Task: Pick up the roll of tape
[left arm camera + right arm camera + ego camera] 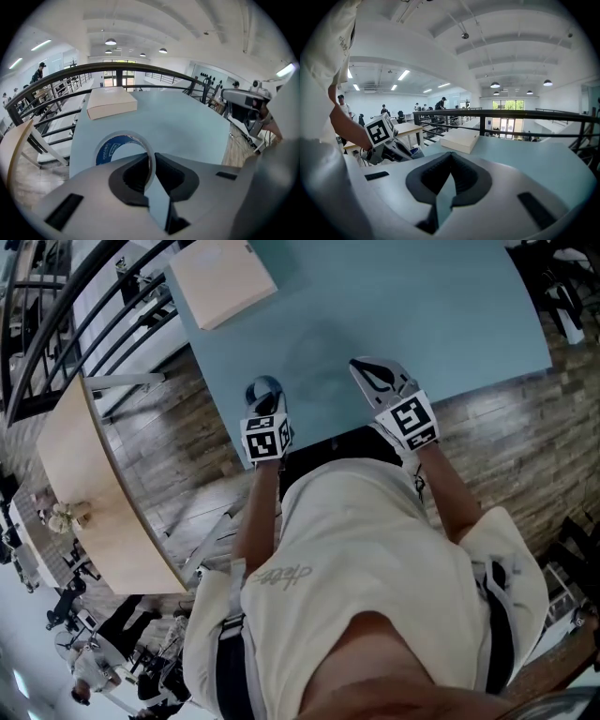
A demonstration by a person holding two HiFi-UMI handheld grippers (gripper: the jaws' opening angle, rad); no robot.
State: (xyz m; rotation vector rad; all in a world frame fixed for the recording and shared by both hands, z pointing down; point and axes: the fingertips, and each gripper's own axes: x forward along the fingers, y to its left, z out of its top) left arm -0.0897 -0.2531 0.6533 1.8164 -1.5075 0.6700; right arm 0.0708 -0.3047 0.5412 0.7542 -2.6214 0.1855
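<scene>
The roll of tape (112, 147), clear with a blue inner core, stands on edge between my left gripper's jaws. My left gripper (151, 161) is shut on its wall, one pad inside the ring and one outside. In the head view the roll (262, 387) shows just past the left gripper (265, 403), over the near edge of the light blue table (422, 306). To its right my right gripper (367, 369) is over the table with its jaws shut on nothing. From the right gripper (451, 157) I see the left gripper (389, 140) off to the left.
A flat tan box (221, 279) lies at the table's far left corner. A black railing (117, 68) runs behind the table. A wooden desk (94, 493) stands to the left on the plank floor. People stand far off.
</scene>
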